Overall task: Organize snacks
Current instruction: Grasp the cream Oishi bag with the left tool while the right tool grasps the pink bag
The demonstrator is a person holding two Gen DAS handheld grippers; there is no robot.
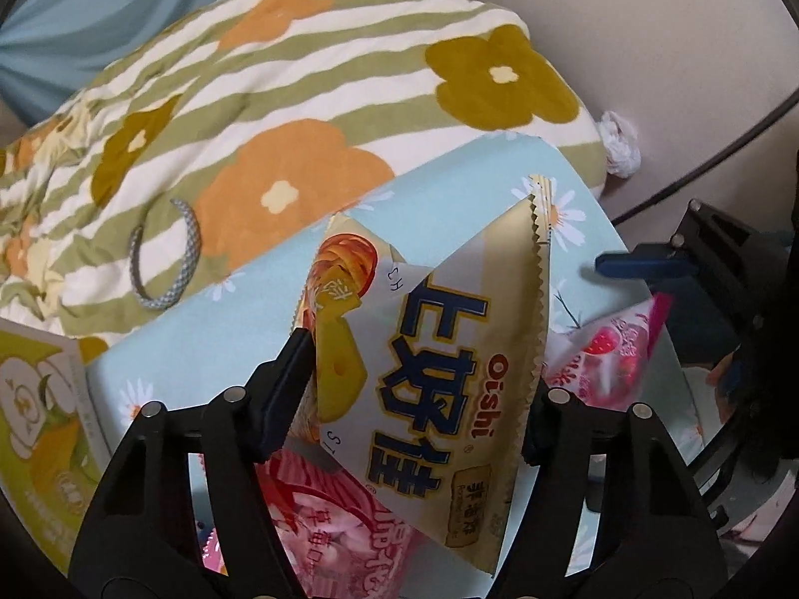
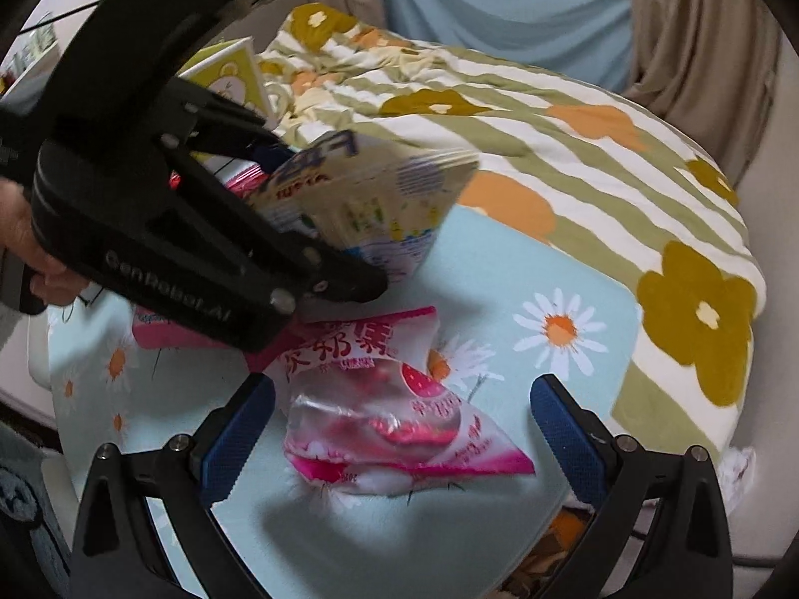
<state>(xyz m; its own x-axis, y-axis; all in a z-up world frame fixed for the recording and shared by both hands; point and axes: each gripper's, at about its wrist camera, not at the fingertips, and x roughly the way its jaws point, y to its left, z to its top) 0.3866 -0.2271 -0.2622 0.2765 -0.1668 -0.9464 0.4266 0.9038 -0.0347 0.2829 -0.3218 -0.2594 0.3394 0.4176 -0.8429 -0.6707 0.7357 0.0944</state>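
Observation:
My left gripper (image 1: 414,389) is shut on a yellow-and-white Oishi snack bag (image 1: 429,364) and holds it above the daisy-print cloth (image 1: 209,329). The same bag (image 2: 369,199) shows in the right wrist view, held by the left gripper's black frame (image 2: 199,229). A pink strawberry snack bag (image 2: 399,414) lies on the cloth (image 2: 574,389) between my right gripper's open blue fingers (image 2: 399,429), which do not touch it. Another pink bag (image 1: 324,514) lies under the Oishi bag. The right gripper's blue finger (image 1: 644,264) shows at the right of the left wrist view.
A striped flower-print quilt (image 1: 299,100) covers the bed behind the cloth. A green-and-yellow box (image 1: 40,409) stands at the left; it also shows in the right wrist view (image 2: 234,80). A grey hair tie (image 1: 175,259) lies on the quilt. Blue and beige curtains (image 2: 524,15) hang behind.

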